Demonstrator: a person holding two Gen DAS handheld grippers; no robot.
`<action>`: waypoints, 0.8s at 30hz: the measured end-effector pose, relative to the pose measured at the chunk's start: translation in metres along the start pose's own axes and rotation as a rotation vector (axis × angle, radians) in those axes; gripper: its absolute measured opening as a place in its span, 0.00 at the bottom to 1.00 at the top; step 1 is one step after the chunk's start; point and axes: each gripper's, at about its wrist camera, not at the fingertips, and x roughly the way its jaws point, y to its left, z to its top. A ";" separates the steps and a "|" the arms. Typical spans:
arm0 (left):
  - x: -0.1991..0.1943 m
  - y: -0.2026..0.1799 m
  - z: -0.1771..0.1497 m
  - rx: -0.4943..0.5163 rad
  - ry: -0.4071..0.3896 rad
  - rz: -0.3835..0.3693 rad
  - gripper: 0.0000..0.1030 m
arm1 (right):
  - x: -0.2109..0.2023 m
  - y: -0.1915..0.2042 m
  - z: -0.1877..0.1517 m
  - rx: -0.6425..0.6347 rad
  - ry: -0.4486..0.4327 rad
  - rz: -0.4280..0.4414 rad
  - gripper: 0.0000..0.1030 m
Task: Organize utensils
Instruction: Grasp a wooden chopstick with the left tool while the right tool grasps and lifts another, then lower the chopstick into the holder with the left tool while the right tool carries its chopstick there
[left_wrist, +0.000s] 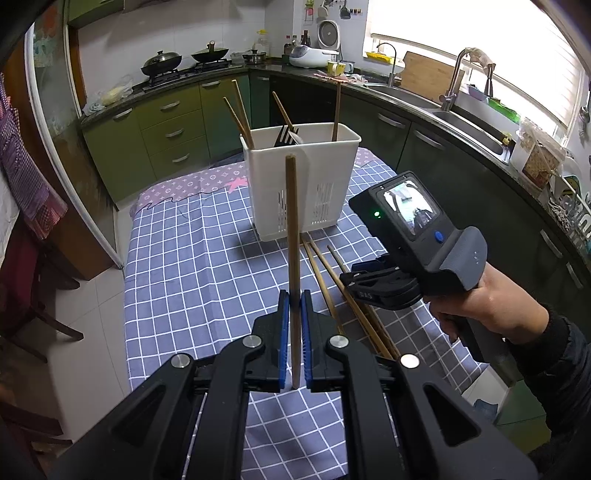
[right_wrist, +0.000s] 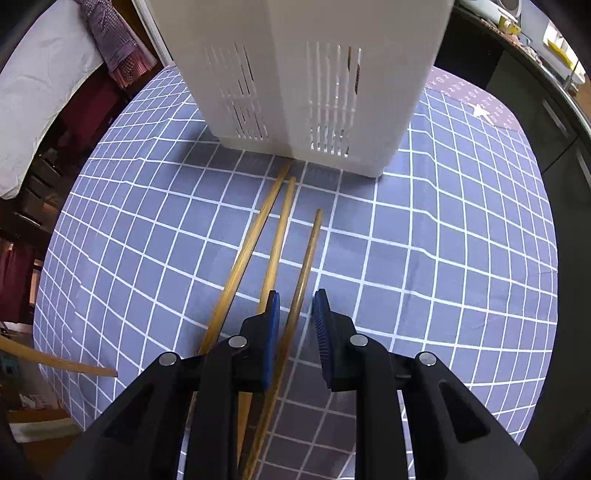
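My left gripper (left_wrist: 294, 306) is shut on one wooden chopstick (left_wrist: 292, 236), which stands upright between the blue pads in front of the white utensil holder (left_wrist: 317, 177). The holder has several chopsticks and a black fork (left_wrist: 284, 136) in it. Three loose chopsticks (right_wrist: 280, 236) lie side by side on the checked tablecloth (right_wrist: 443, 240), pointing at the base of the utensil holder (right_wrist: 295, 74). My right gripper (right_wrist: 296, 306) points steeply down over them, open. The rightmost chopstick (right_wrist: 306, 258) runs between its pads with a gap on each side. A hand holds the right gripper (left_wrist: 347, 282) in the left wrist view.
The small table stands in a kitchen with green cabinets (left_wrist: 162, 125), a stove with pans (left_wrist: 184, 59) and a sink (left_wrist: 461, 110) along the walls. A curved wooden chair back (right_wrist: 55, 360) is at the table's left edge. Cloths hang at the left (left_wrist: 26, 166).
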 end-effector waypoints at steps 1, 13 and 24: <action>0.000 0.000 0.000 0.000 0.001 0.000 0.06 | 0.002 0.001 -0.001 0.000 -0.003 0.001 0.09; -0.002 -0.001 0.000 0.002 0.000 -0.002 0.06 | -0.083 -0.013 -0.026 0.041 -0.223 0.093 0.06; -0.007 -0.002 -0.005 0.008 -0.003 -0.003 0.06 | -0.180 -0.030 -0.100 0.060 -0.476 0.093 0.06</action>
